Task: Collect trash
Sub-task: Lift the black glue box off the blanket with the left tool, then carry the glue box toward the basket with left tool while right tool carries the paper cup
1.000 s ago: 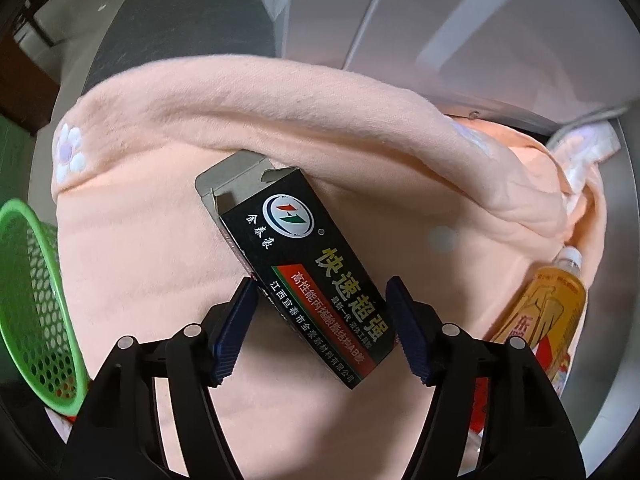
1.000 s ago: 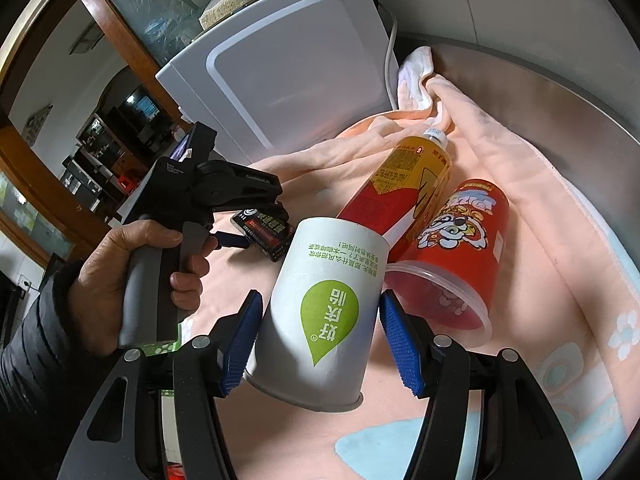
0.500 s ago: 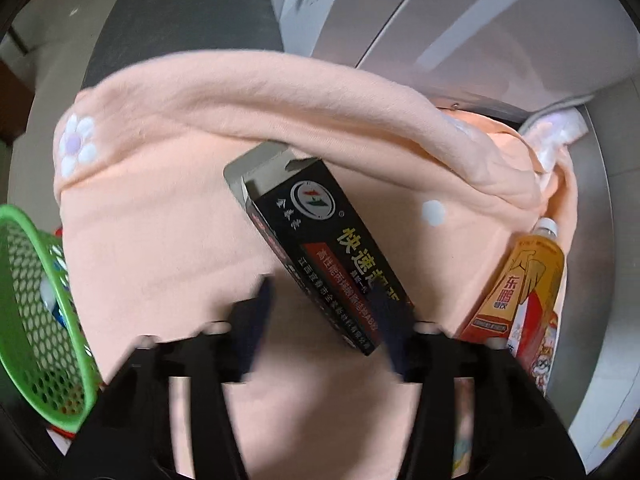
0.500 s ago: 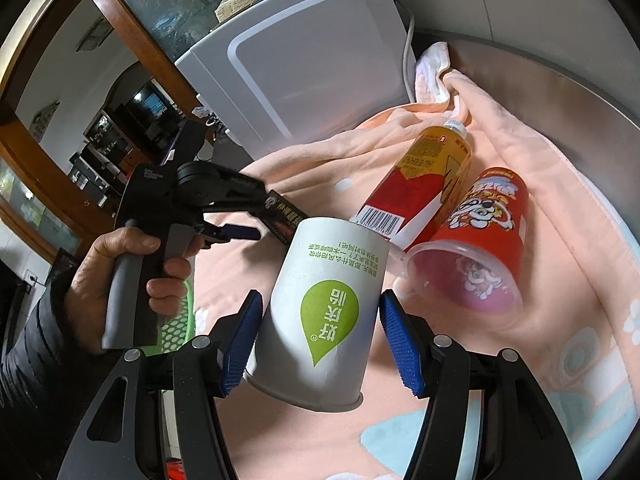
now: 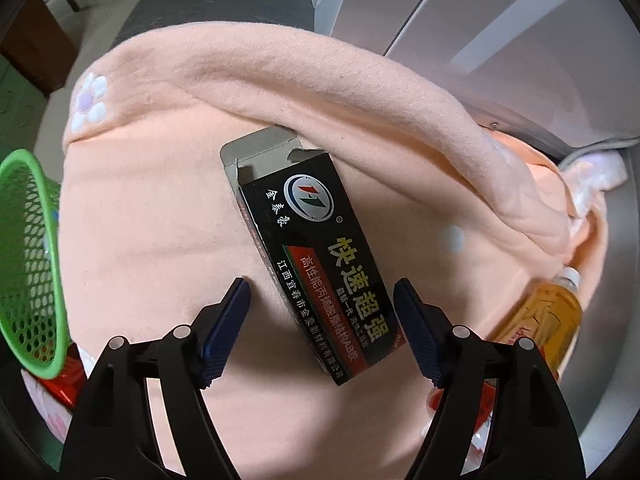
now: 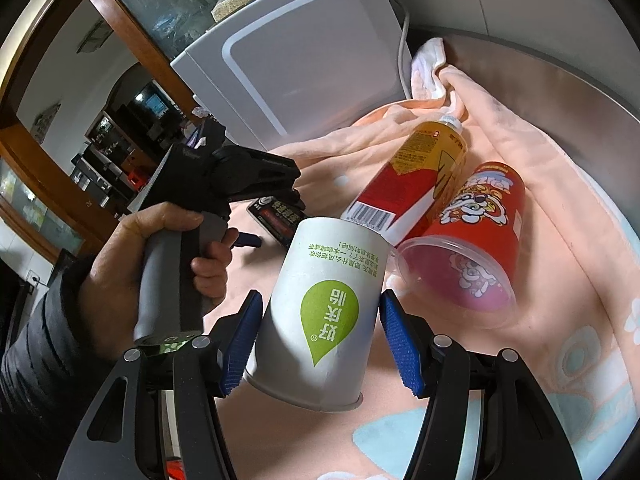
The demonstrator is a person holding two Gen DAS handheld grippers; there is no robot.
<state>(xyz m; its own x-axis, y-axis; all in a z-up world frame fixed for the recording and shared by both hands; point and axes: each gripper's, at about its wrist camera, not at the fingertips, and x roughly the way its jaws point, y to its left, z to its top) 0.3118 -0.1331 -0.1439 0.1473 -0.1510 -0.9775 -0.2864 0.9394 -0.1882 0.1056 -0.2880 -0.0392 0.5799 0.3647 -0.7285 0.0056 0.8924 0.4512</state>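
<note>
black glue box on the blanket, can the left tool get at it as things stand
Probably yes. The left tool hangs right above the black box, jaws opening with the box's lower end between them, untouched. Only the peach blanket lies under it, nothing covering it.

Black carton point(image 5: 320, 276), centre of the left wrist view — large yellow characters 快速超强; small white script 金泰家 beside a round red-and-green emblem near the open flap; white line along the lower edge begins 江西宜春市. Finer print on the red band is not legible.

White paper cup point(image 6: 324, 312), lower centre of the right wrist view — green drop-shaped mark with 好乐品, printed inverted; small green lines near the base, unreadable.

Bottle point(image 6: 412, 184), upper right — barcode only; label text illegible.

Red cup point(image 6: 476, 236) — cartoon graphic; lettering illegible.
</note>
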